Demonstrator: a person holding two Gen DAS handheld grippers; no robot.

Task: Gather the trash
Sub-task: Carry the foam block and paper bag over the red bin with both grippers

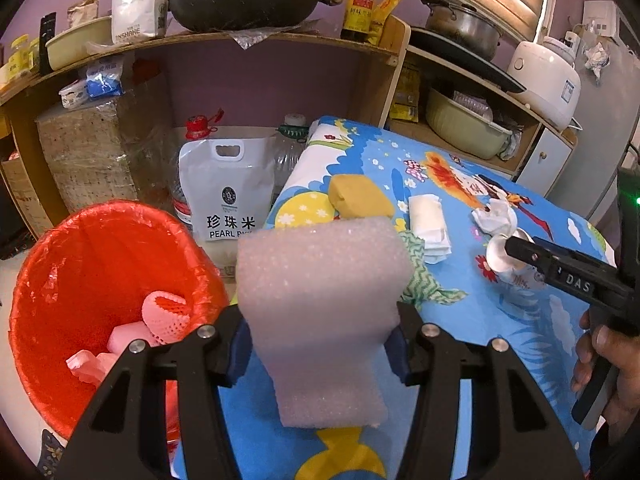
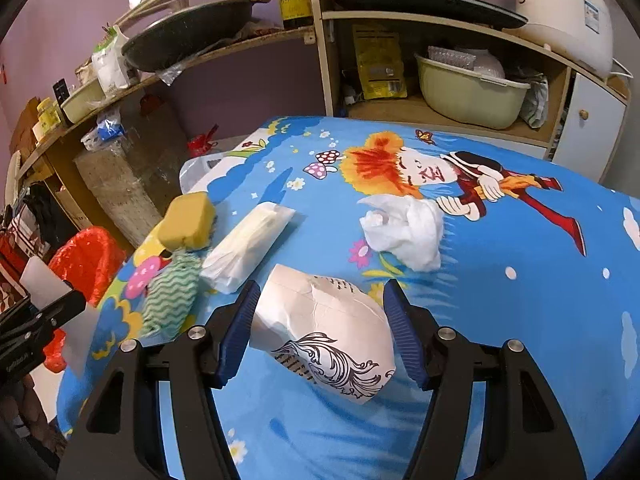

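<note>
Red-lined bin [image 1: 108, 280]. Stands on the floor at the left, beside and below the surface [image 1: 520, 320]. Already holds pink foam netting [image 1: 166, 314] and pale pink scraps. Risk: the liner edge looks loose, so a piece dropped near the rim could fall outside.

Left tongs [image 1: 320, 352]. Partly closed, pads pressed on both sides of a white foam block [image 1: 324, 300], which is held above the surface edge, just right of the bin. Risk: the foam is soft and visibly pinched at the waist; it is tall above the pads, so a quick swing could make it pivot or slip free before it is over the bin.

Yellow sponge [image 1: 360, 196], green-and-white cloth [image 1: 424, 280], wrapped tissue pack [image 1: 428, 224]. Lying near the left edge of the surface, close together. Risk: these may be cleaning goods, not trash; a passing tong could brush them off the edge.

Crumpled white tissue [image 2: 404, 232]. Loose on the surface, beyond the right tongs, not yet collected.

Right tongs [image 2: 320, 332]. About half open around a crushed printed paper cup [image 2: 324, 336]. The left pad touches it; whether the right pad bears on it I cannot tell. Risk: a one-sided hold on thin, already dented paper may let the cup twist out on lifting.
</note>
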